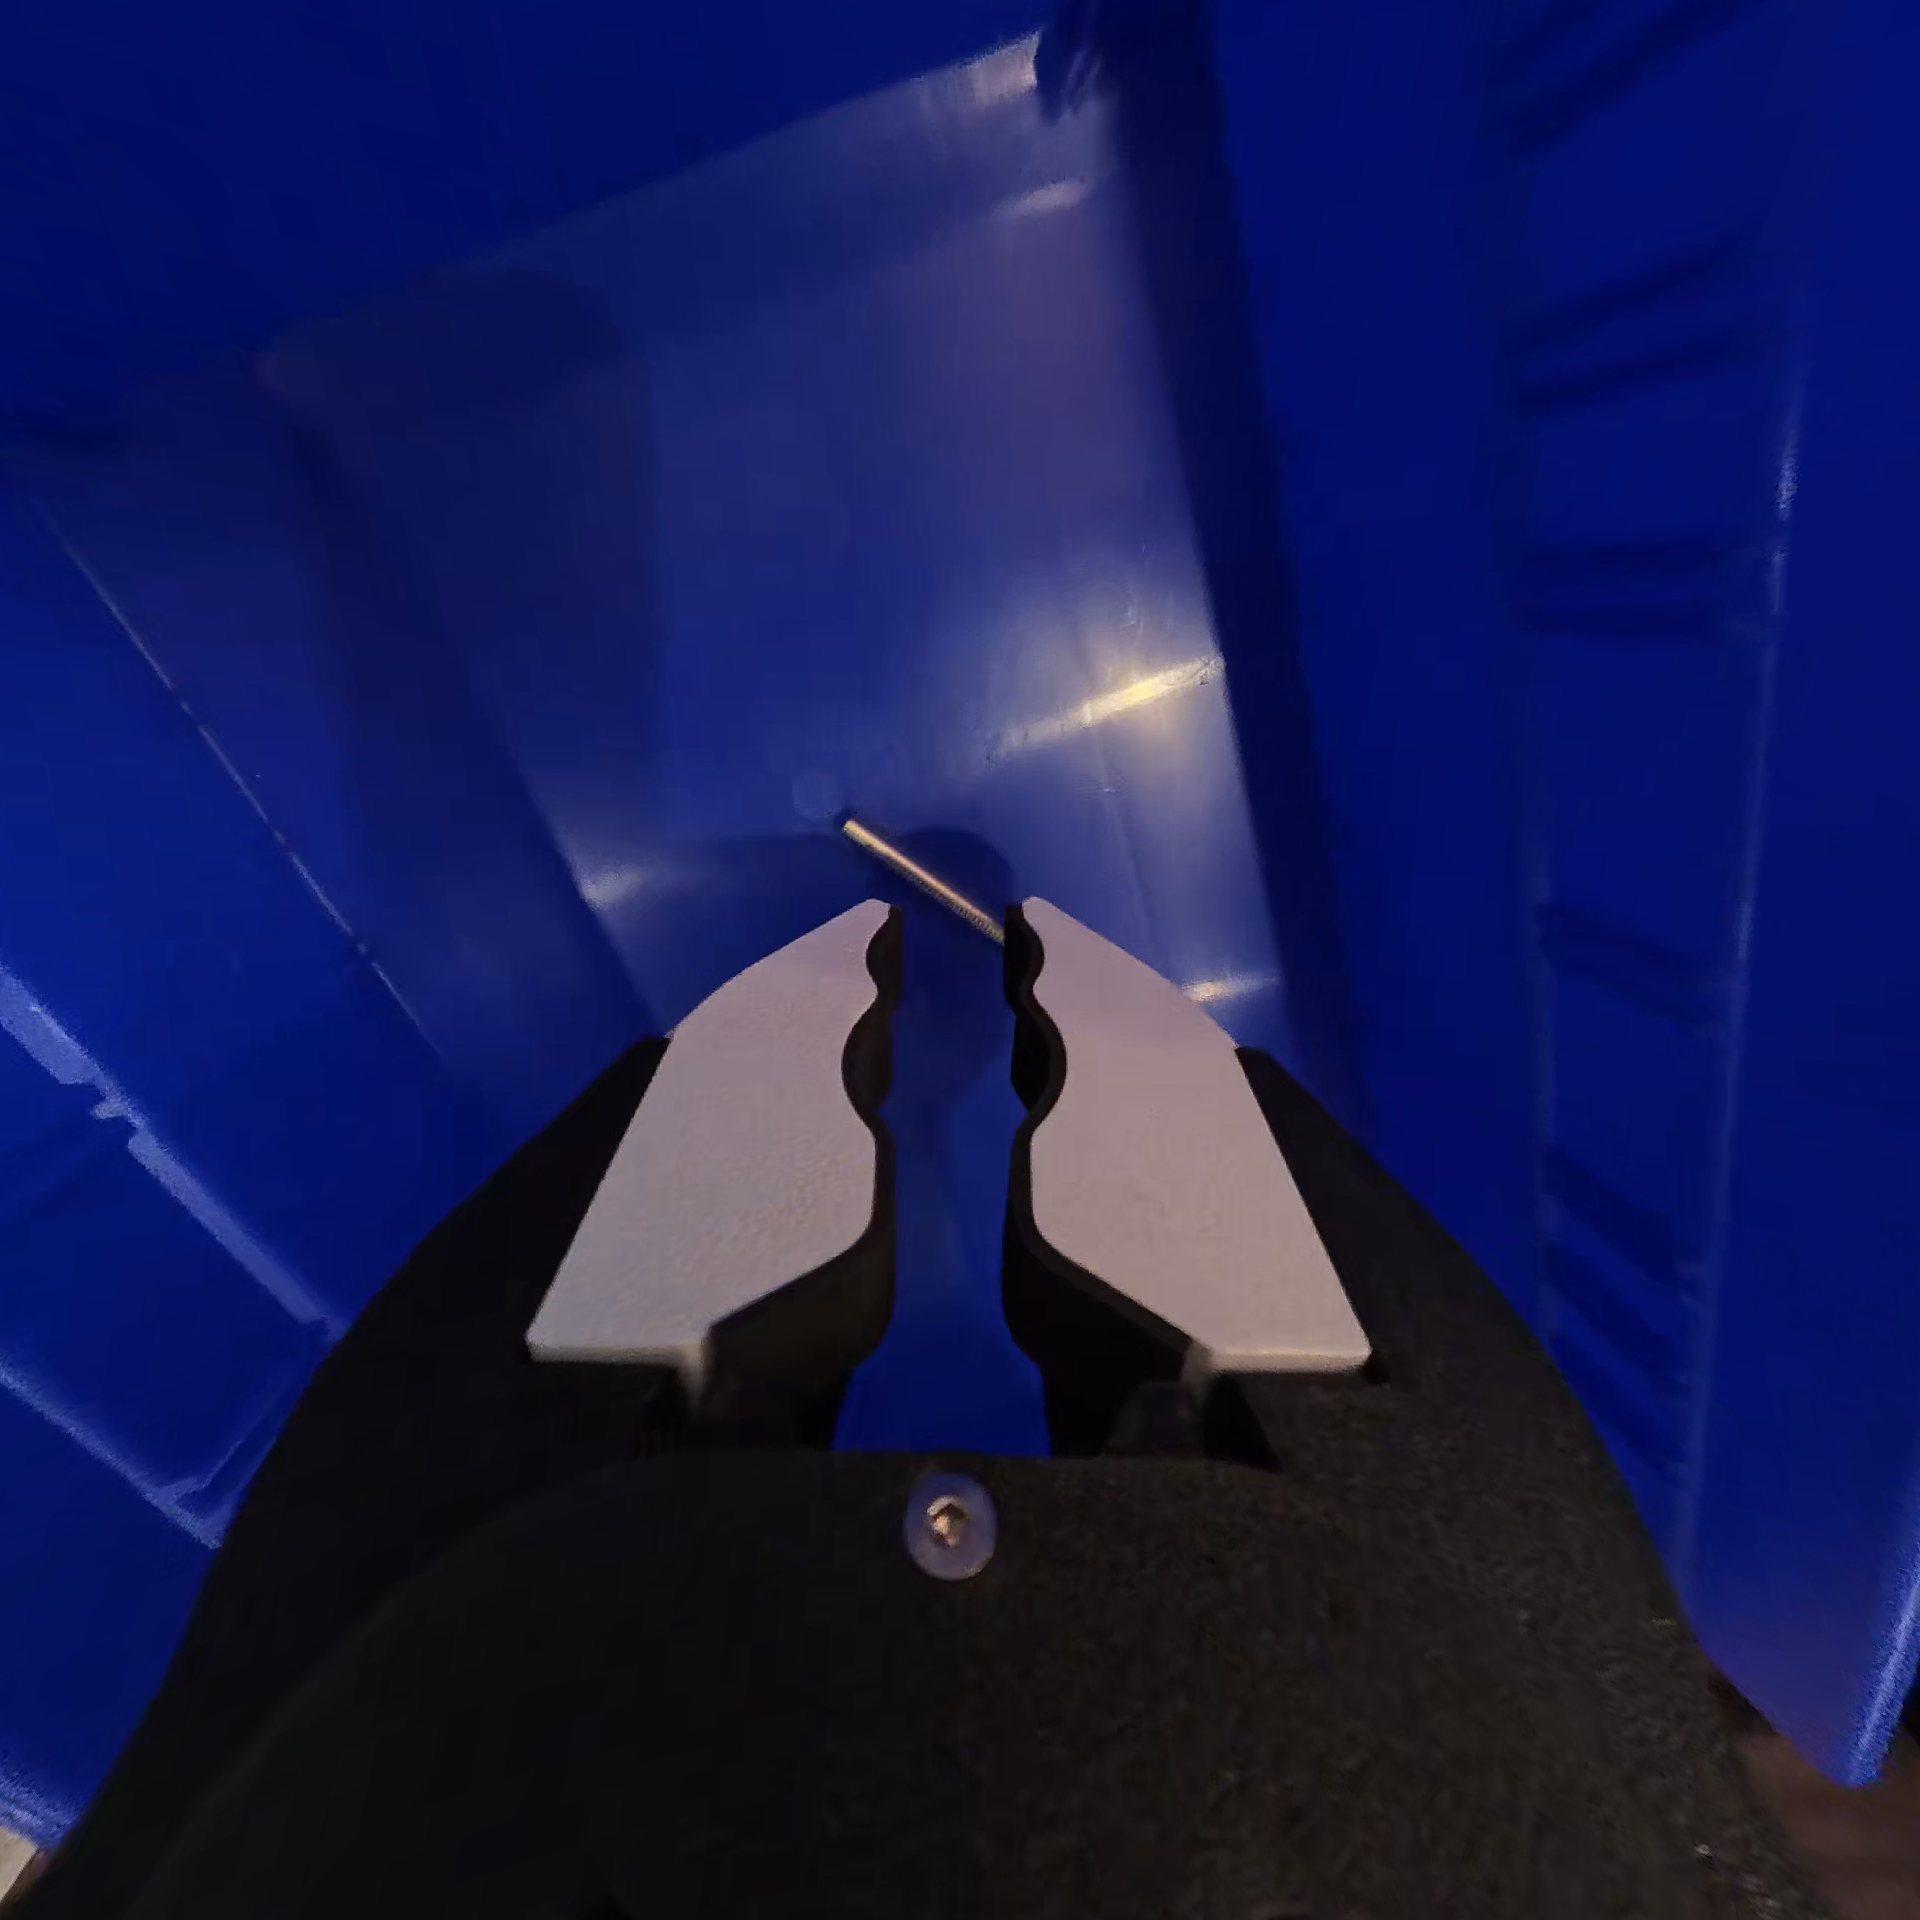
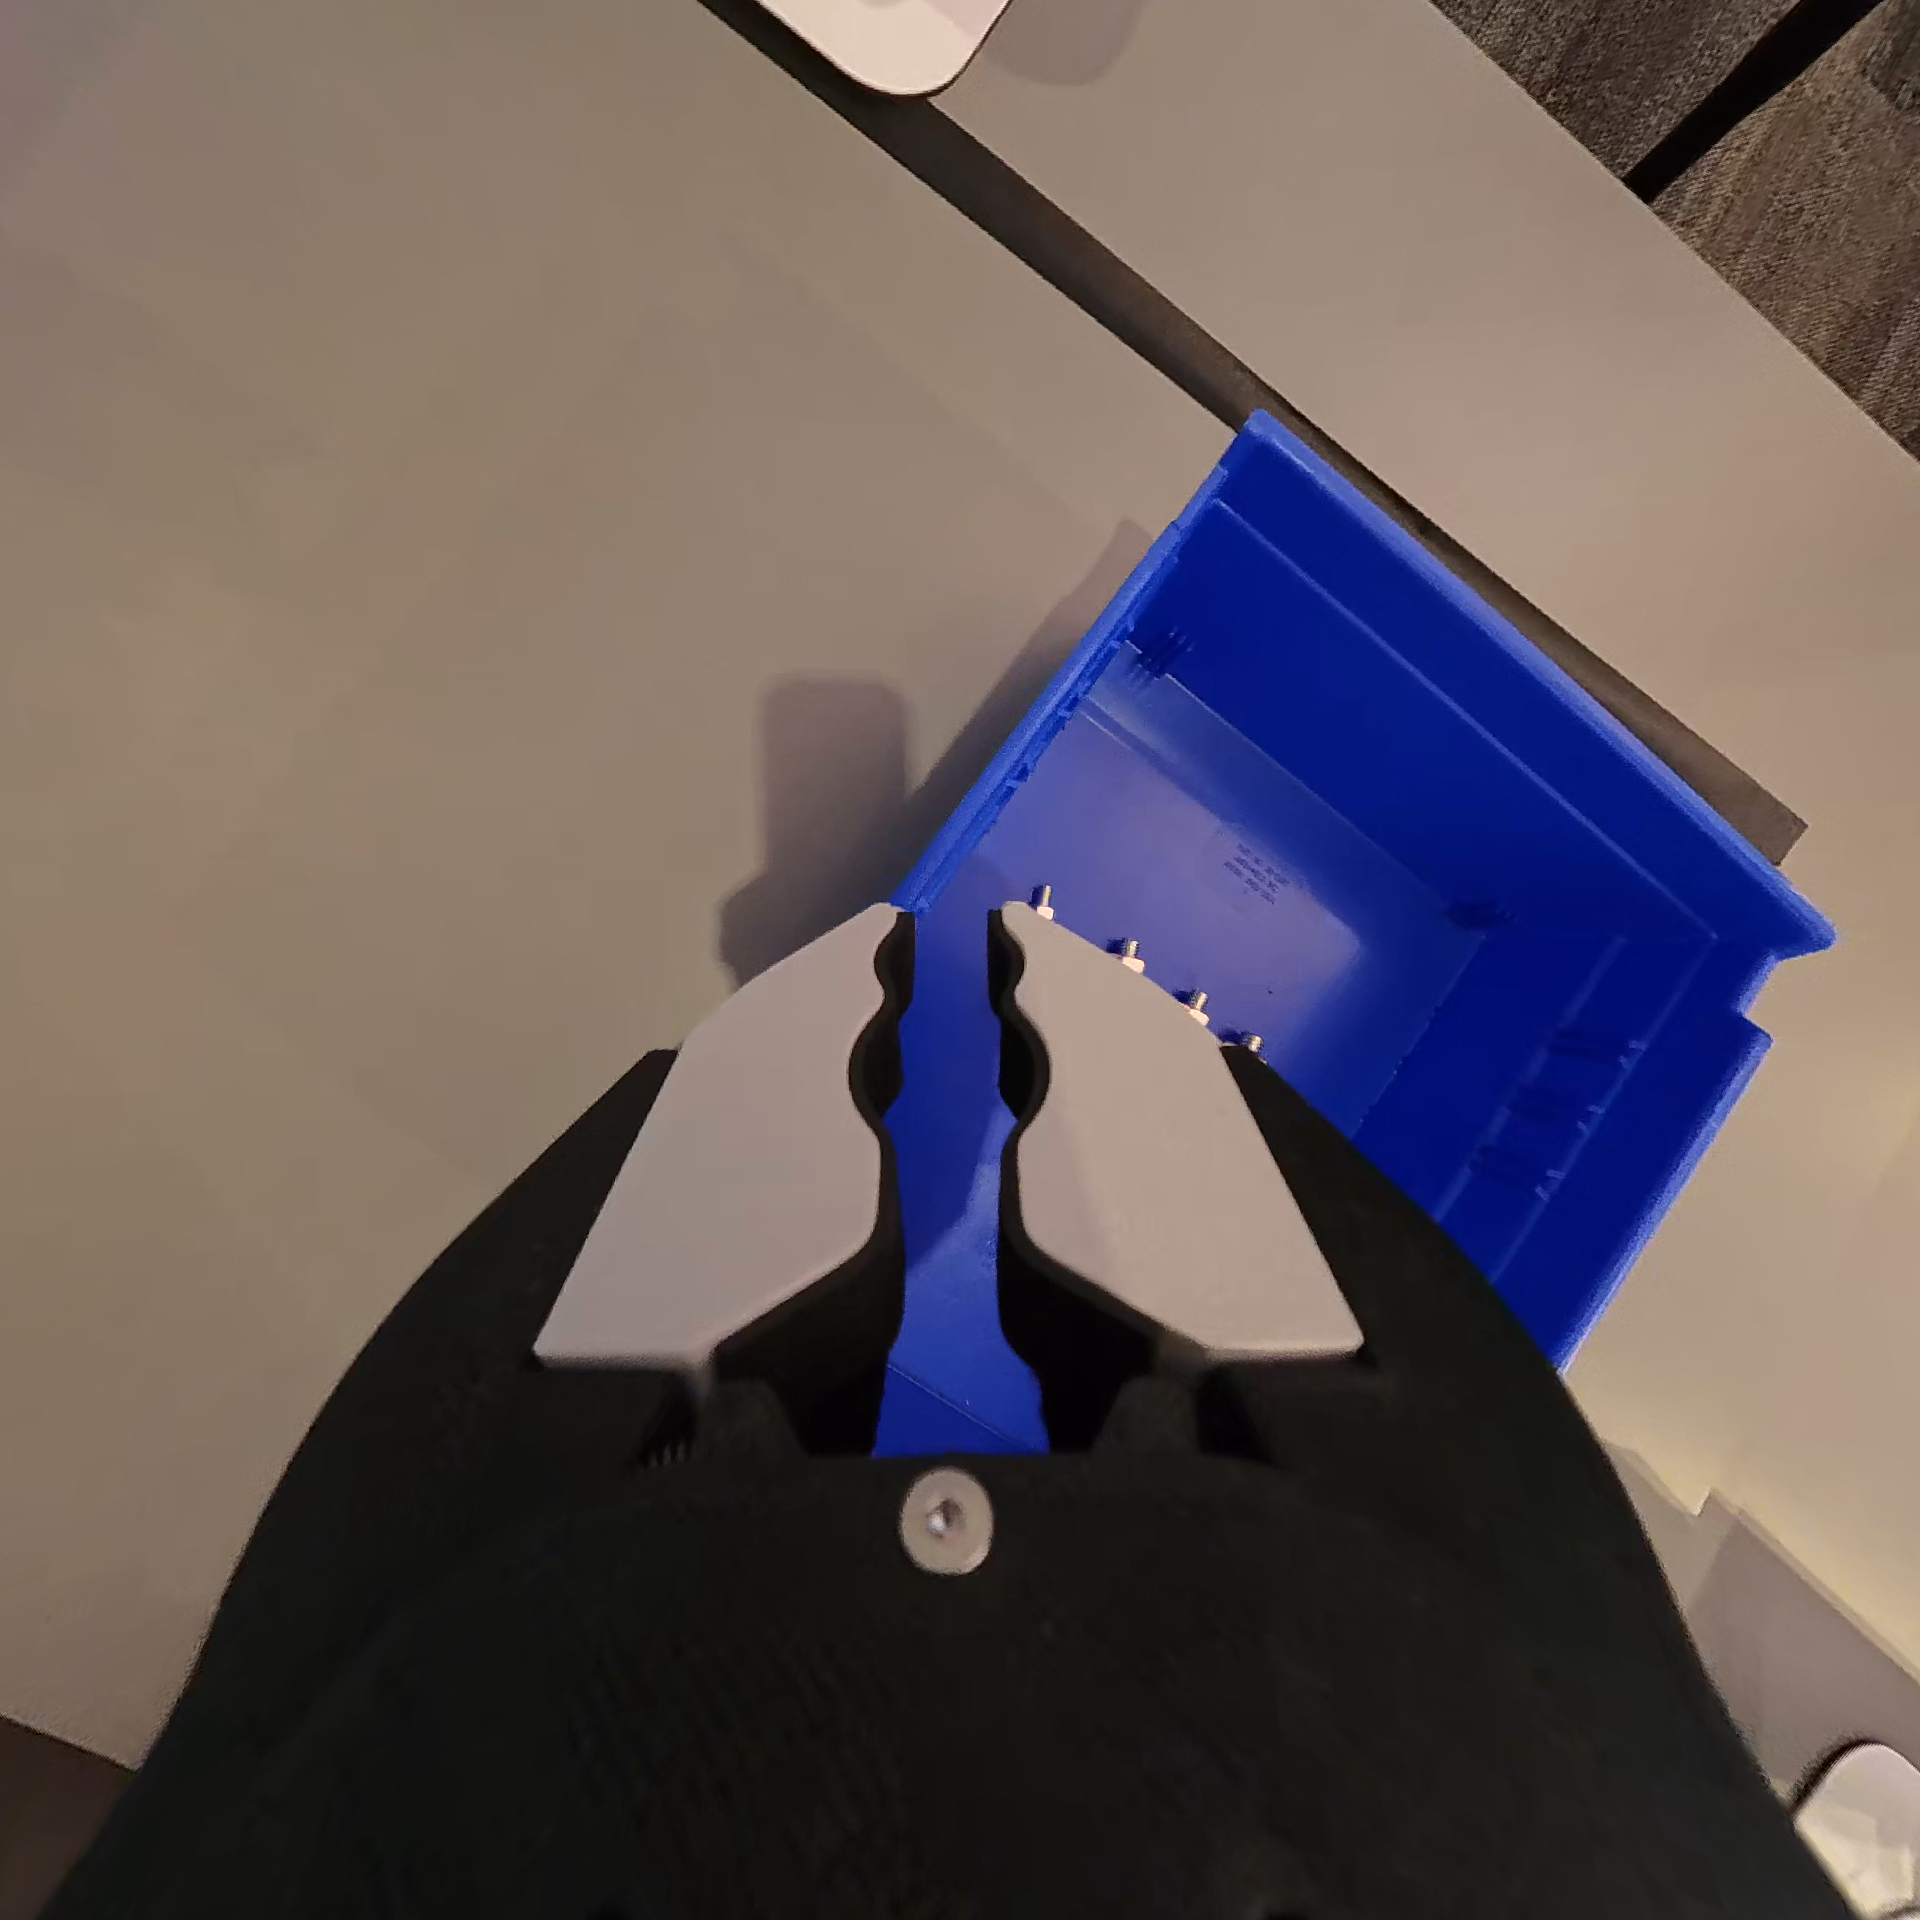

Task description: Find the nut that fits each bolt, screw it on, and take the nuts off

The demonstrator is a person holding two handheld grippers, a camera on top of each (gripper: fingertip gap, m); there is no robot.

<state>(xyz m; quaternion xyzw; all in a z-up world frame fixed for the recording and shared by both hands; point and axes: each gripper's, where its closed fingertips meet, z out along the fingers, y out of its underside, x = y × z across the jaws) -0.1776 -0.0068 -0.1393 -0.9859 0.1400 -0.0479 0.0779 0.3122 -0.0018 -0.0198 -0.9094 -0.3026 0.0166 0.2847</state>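
Note:
In the left wrist view my left gripper (image 1: 956, 909) is deep inside a blue bin (image 1: 1403, 727), open and empty. A thin metal bolt (image 1: 920, 878) lies slanted on the bin floor just beyond the fingertips, its near end beside the right fingertip (image 1: 1039, 920). In the right wrist view my right gripper (image 2: 951, 916) is open and empty above the near left corner of a blue bin (image 2: 1558, 831). Several small bolts with nuts (image 2: 1129, 951) stand upright in a row on that bin's floor, partly hidden behind my right finger (image 2: 1143, 1143).
The bin stands on a grey table (image 2: 416, 520). A dark seam (image 2: 1091, 270) runs diagonally across the table behind the bin. White rounded objects sit at the top edge (image 2: 883, 42) and the lower right corner (image 2: 1860, 1829). Bin walls close in around the left gripper. One gripper's finger ends stand about 50 cm off the other's.

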